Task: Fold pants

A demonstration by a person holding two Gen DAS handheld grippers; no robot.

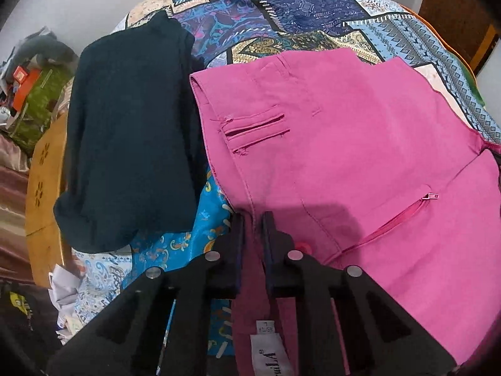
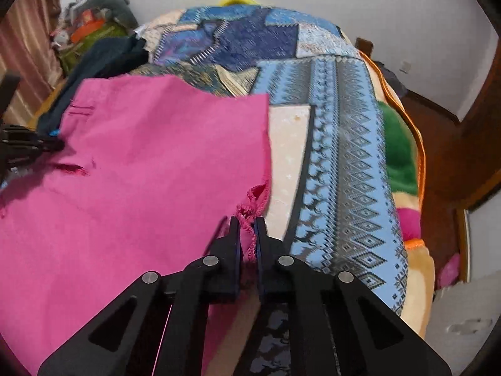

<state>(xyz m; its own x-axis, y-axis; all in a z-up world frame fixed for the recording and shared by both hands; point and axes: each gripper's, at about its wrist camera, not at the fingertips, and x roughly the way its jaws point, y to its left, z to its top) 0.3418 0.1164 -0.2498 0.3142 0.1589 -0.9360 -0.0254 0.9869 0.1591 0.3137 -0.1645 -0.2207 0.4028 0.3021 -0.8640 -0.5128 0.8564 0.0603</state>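
Currently one pink pants (image 1: 344,156) lies on patterned bedspread (image 1: 297,9); one dark garment (image 1: 131,125) at 9 o'clock. Left tool (image 1: 253,219) pinches waistband, right tool (image 2: 247,224) pinches frayed edge.

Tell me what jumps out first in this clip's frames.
The bright pink pants dominate, spread across a patterned blue bedspread, with both the left gripper and the right gripper closed on their edges. Left of them lies a dark navy garment, overlapping the pants' side.
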